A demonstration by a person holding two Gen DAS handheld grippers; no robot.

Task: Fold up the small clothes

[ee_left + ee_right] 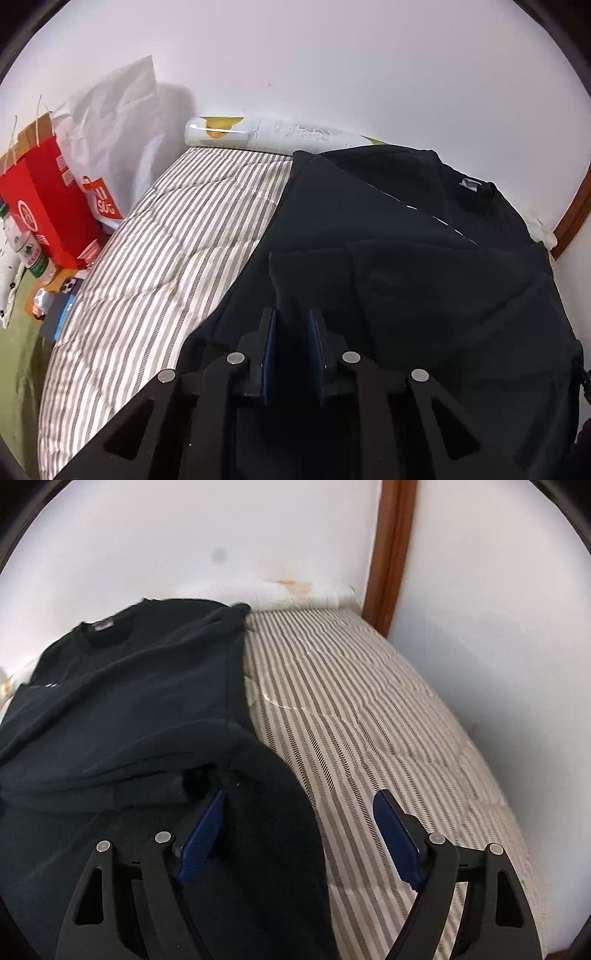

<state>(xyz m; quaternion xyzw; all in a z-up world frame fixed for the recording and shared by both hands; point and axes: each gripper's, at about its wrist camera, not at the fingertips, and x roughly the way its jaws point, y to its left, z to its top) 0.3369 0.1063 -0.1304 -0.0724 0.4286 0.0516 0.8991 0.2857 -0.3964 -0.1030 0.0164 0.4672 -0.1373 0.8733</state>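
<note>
A black T-shirt (406, 229) lies on the striped bed cover (166, 251), its collar towards the wall and its left side folded inward. My left gripper (291, 317) is shut on a fold of the shirt's cloth. In the right wrist view the same shirt (122, 701) lies at the left on the bed cover (369, 720). My right gripper (299, 801) is open wide, and the shirt's lower right edge lies between its blue pads (203, 830).
A red paper bag (48, 199), a white plastic bag (110, 122), a water bottle (26, 247) and small items stand left of the bed. A rolled white sheet (266, 134) lies along the wall. A wooden frame (391, 550) stands in the corner.
</note>
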